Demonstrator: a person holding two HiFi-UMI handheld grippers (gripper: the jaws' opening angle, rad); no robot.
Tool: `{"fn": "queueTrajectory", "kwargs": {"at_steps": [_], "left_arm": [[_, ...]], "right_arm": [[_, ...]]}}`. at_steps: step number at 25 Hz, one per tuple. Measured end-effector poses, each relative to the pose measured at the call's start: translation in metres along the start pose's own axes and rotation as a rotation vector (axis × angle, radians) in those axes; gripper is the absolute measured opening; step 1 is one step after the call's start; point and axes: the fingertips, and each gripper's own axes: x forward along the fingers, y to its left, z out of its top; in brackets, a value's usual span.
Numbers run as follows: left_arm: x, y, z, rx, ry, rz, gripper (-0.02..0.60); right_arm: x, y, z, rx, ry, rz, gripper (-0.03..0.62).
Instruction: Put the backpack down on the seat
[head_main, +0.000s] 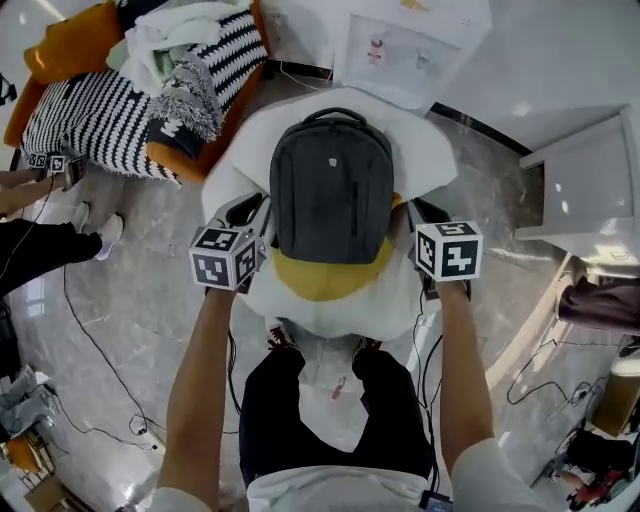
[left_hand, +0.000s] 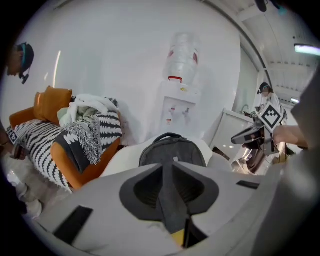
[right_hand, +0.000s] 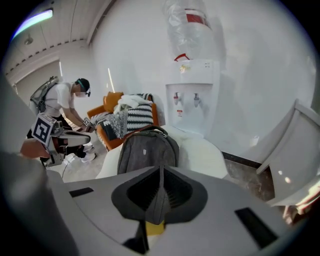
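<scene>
Head view: backpack (head_main: 331, 185), dark grey, upright against the back of the white seat (head_main: 420, 140), its lower edge over a yellow cushion (head_main: 320, 275); whether its weight rests there I cannot tell. My left gripper (head_main: 250, 222) and right gripper (head_main: 425, 225) flank the bag's lower half, one at each side, both close against it. An orange sofa (head_main: 70, 45) heaped with a striped throw (head_main: 95, 120) stands beyond the seat to the left, and a water dispenser (head_main: 405, 45) stands behind it. Left gripper view: the jaws of my left gripper (left_hand: 170, 200) are pressed together on a grey strap (left_hand: 172, 210) of the backpack (left_hand: 170, 150), which rises just ahead against the seat (left_hand: 125, 160); a sliver of the cushion (left_hand: 177, 239) shows below the strap, and my right gripper (left_hand: 255, 134) appears at far right. Right gripper view: the jaws of my right gripper (right_hand: 159, 200) are likewise clenched on a grey strap (right_hand: 160, 207), with the backpack (right_hand: 147, 150) upright on the seat (right_hand: 200, 152), cushion (right_hand: 155, 228) beneath, and the dispenser (right_hand: 192, 95) behind. Another person (right_hand: 70, 105) bends beside the sofa at left.
</scene>
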Motion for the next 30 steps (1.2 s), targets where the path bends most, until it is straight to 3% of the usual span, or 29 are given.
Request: {"fn": "queueTrajectory", "kwargs": {"at_steps": [3, 7, 10, 15, 24, 30], "left_arm": [[-0.010, -0.009, 0.001, 0.035, 0.013, 0.009, 0.049], [-0.028, -0.017, 0.007, 0.048, 0.005, 0.036, -0.009], [-0.044, -0.028, 0.012, 0.043, 0.009, 0.036, -0.009], [-0.070, -0.041, 0.027, 0.007, 0.003, 0.040, -0.008], [-0.113, -0.056, 0.071, 0.005, -0.029, 0.051, -0.008], [-0.130, -0.065, 0.100, 0.011, -0.043, 0.050, -0.008]], "right_arm": [[-0.013, 0.011, 0.002, -0.018, -0.007, 0.000, 0.025], [-0.028, 0.027, 0.004, -0.122, -0.006, -0.008, 0.005], [-0.045, 0.035, 0.009, -0.166, -0.009, -0.014, 0.005], [-0.075, 0.043, 0.028, -0.139, -0.026, -0.007, 0.005], [-0.134, 0.050, 0.076, -0.079, -0.088, 0.028, 0.005], [-0.161, 0.049, 0.087, -0.058, -0.089, 0.035, 0.004]]}}
